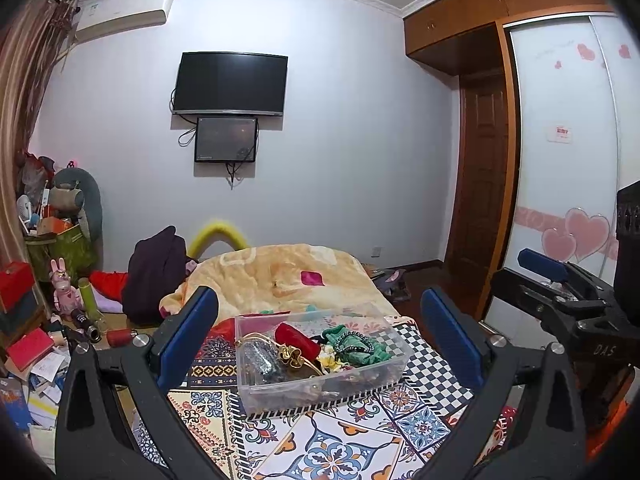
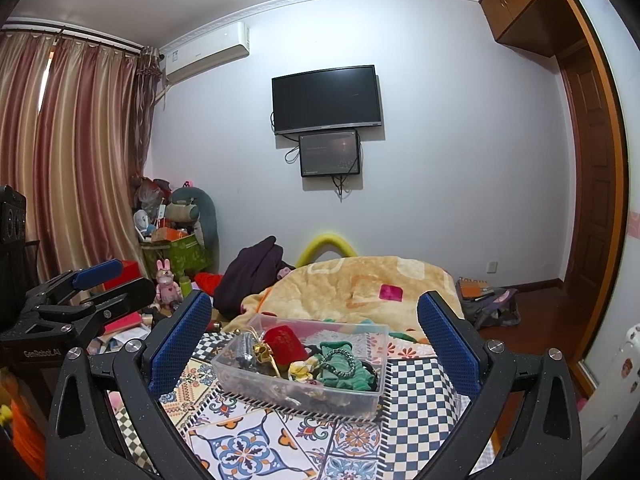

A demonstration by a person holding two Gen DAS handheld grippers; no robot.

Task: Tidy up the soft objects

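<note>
A clear plastic bin (image 1: 320, 388) sits on a patterned cloth (image 1: 336, 444) on the bed. It holds a red velvet pouch (image 1: 297, 338), a green scrunchie with beads (image 1: 352, 346), a gold piece and dark sparkly items. My left gripper (image 1: 320, 332) is open and empty, its jaws wide on either side of the bin, held back above it. In the right wrist view the bin (image 2: 304, 396), the red pouch (image 2: 283, 345) and the green scrunchie (image 2: 340, 368) show again. My right gripper (image 2: 312, 336) is open and empty, also wide around the bin.
A beige blanket (image 1: 280, 276) lies behind the bin, with a dark garment (image 1: 154, 272) to its left. Cluttered books and toys fill the floor at the left (image 1: 36, 356). A wardrobe (image 1: 560, 140) and door stand right. The right gripper shows in the left wrist view (image 1: 560, 292).
</note>
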